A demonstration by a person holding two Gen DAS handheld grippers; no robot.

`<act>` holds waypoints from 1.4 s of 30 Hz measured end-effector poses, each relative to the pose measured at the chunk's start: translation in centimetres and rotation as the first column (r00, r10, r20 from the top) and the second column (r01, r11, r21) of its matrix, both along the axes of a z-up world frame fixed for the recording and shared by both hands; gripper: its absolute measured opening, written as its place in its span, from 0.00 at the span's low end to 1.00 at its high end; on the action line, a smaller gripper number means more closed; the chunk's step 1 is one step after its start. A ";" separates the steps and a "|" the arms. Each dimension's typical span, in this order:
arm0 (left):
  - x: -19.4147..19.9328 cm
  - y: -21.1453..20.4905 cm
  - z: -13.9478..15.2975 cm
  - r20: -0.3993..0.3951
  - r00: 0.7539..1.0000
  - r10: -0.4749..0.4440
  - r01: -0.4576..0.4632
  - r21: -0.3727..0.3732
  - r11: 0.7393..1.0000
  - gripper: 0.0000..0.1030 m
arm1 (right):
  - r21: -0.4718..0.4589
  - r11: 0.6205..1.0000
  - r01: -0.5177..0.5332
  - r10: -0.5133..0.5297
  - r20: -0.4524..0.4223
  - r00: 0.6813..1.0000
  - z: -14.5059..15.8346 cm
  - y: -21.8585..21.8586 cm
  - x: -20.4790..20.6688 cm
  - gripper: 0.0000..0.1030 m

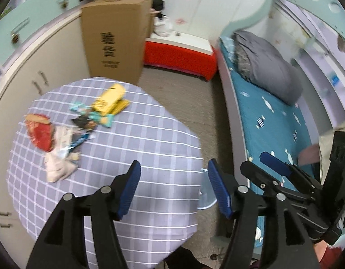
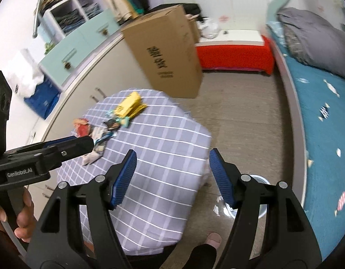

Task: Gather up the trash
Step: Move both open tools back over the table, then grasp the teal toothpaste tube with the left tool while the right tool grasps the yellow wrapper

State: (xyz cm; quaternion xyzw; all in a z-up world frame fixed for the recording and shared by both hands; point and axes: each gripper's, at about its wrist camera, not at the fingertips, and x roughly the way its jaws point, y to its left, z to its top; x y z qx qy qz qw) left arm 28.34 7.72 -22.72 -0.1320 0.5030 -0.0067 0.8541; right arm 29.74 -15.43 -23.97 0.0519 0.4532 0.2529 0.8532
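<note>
Several snack wrappers lie on a small table with a grey checked cloth (image 1: 138,148): a yellow packet (image 1: 109,99), a teal wrapper (image 1: 98,116), a red packet (image 1: 41,132) and a white crumpled wrapper (image 1: 58,165). My left gripper (image 1: 173,188) is open and empty above the table's near right edge. My right gripper (image 2: 172,177) is open and empty above the table's near edge (image 2: 163,161). The yellow packet (image 2: 128,105) and red packet (image 2: 81,126) show at the table's far left. The left gripper (image 2: 67,148) reaches in from the left near the wrappers.
A light blue bin (image 1: 207,190) stands on the floor right of the table, also in the right wrist view (image 2: 257,201). A tall cardboard box (image 1: 115,38) stands behind the table. A red bench (image 1: 181,56), a bed (image 1: 273,121) and white cabinets (image 1: 38,67) surround the floor.
</note>
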 end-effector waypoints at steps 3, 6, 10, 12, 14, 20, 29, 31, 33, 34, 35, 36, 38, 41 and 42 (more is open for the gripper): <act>-0.7 3.3 -0.1 -0.001 0.999 0.036 -0.036 -0.015 0.999 0.60 | -0.006 0.999 -0.039 0.039 0.005 0.999 0.2 3.2 0.3 0.65; -0.8 6.5 -0.3 -0.008 0.999 0.045 -0.045 -0.018 0.999 0.60 | 0.001 0.999 -0.041 0.041 0.004 0.999 0.4 6.3 0.8 0.66; -0.5 10.7 -0.7 -0.010 1.000 0.029 -0.030 -0.022 0.999 0.61 | 0.015 1.000 -0.004 0.004 0.005 1.000 0.7 9.9 1.2 0.66; -0.3 12.4 -0.8 -0.009 1.000 0.021 -0.021 -0.024 0.999 0.62 | 0.023 1.000 0.018 -0.019 0.005 1.000 0.7 11.5 1.2 0.66; -0.4 14.2 -1.1 -0.014 1.000 0.015 -0.015 -0.025 1.000 0.62 | 0.033 0.999 0.043 -0.043 0.003 0.999 0.7 12.9 1.2 0.67; -0.4 18.6 -2.2 -0.043 0.999 0.014 -0.016 -0.066 0.998 0.64 | 0.033 0.993 0.116 -0.116 -0.011 0.993 0.8 15.4 0.7 0.68; 0.6 22.4 -5.0 -0.100 0.992 0.082 -0.098 -0.155 0.983 0.64 | -0.017 0.987 0.162 -0.162 -0.038 0.986 0.5 16.7 0.8 0.68; 1.1 23.2 -5.6 -0.114 0.989 0.098 -0.116 -0.163 0.980 0.64 | -0.021 0.985 0.169 -0.170 -0.046 0.984 0.1 16.8 1.0 0.68; 1.6 23.5 -6.0 -0.126 0.986 0.109 -0.129 -0.158 0.979 0.64 | -0.021 0.985 0.171 -0.172 -0.062 0.983 -0.5 16.9 1.5 0.69; 2.0 23.6 -6.3 -0.130 0.985 0.112 -0.133 -0.162 0.978 0.64 | -0.020 0.985 0.171 -0.172 -0.068 0.983 -0.8 17.0 1.7 0.69; 2.3 23.7 -6.4 -0.133 0.985 0.113 -0.134 -0.164 0.977 0.64 | -0.020 0.985 0.171 -0.172 -0.075 0.982 -1.1 17.1 2.1 0.69; 2.7 23.7 -6.5 -0.137 0.984 0.114 -0.136 -0.163 0.977 0.64 | -0.019 0.986 0.169 -0.170 -0.081 0.982 -1.4 17.3 2.6 0.69; 3.7 23.7 -6.9 -0.144 0.983 0.116 -0.139 -0.161 0.977 0.64 | -0.018 0.986 0.165 -0.166 -0.092 0.982 -2.0 17.7 3.6 0.69; 5.5 23.6 -7.7 -0.157 0.981 0.116 -0.141 -0.162 0.977 0.64 | -0.010 0.987 0.158 -0.158 -0.108 0.982 -2.8 18.1 5.3 0.69; 6.1 23.6 -8.0 -0.162 0.979 0.121 -0.147 -0.158 0.977 0.64 | -0.007 0.988 0.156 -0.156 -0.114 0.981 -3.2 18.3 5.9 0.69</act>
